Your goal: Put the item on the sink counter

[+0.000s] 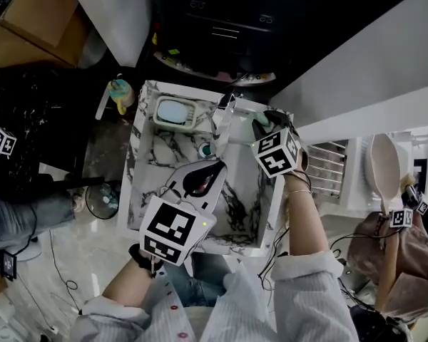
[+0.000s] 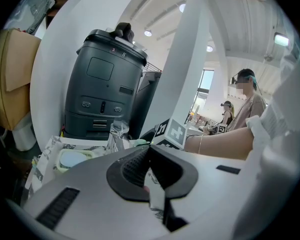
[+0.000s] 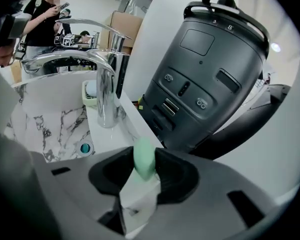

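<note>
Marble-veined sink [image 1: 138, 169] stands on a pale floor before a dark grey machine [image 3: 210, 79]. The right gripper [image 1: 265, 128] jaws grip a green soap [image 3: 144, 160] above the sink's right rear counter, beside the faucet [image 3: 106, 91]. The left gripper [image 2: 150, 169] jaws are pressed together over the basin.

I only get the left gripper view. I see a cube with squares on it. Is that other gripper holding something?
Observer: Yes. The right gripper is shut on a green soap bar.
Operator: Is it on the counter yet?
Observer: It's held over the white counter strip right of the chrome faucet; touching or not, I can't tell.
Operator: Anything in the sink bowl?
Observer: A drain with a teal centre shows in the marble basin.
</note>
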The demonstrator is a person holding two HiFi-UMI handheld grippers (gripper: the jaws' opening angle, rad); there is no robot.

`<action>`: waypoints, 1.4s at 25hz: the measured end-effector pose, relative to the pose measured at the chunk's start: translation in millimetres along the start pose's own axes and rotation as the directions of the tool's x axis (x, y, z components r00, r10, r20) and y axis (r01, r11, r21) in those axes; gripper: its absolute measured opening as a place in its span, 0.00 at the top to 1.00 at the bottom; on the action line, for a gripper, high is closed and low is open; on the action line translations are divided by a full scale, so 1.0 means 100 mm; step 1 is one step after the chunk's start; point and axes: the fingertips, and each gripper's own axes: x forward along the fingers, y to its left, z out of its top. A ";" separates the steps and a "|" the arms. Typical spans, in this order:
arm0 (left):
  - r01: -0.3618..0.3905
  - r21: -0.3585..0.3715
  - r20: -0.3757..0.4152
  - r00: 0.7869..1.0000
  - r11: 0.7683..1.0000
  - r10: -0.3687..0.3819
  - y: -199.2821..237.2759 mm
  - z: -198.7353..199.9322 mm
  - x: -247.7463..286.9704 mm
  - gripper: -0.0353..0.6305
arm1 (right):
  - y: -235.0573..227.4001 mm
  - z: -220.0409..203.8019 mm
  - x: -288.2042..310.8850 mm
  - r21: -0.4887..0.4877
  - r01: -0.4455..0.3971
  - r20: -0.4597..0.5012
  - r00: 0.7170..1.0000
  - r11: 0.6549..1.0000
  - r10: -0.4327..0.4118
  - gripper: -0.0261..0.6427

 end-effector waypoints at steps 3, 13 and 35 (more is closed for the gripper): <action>-0.004 -0.005 0.009 1.000 1.000 0.005 0.00 0.02 -0.03 0.92 | -0.02 -0.02 -0.01 0.038 -0.004 -0.005 1.000 0.999 0.004 0.76; -0.051 0.003 0.049 0.998 0.999 0.051 -0.07 0.09 -0.24 0.92 | 0.15 0.06 -0.30 0.128 -0.041 0.067 0.997 0.991 0.033 0.76; -0.048 0.069 0.098 0.994 0.996 0.041 -0.50 -0.25 -1.40 0.92 | 1.21 0.34 -1.56 0.217 -0.046 0.208 0.978 0.975 -0.001 0.76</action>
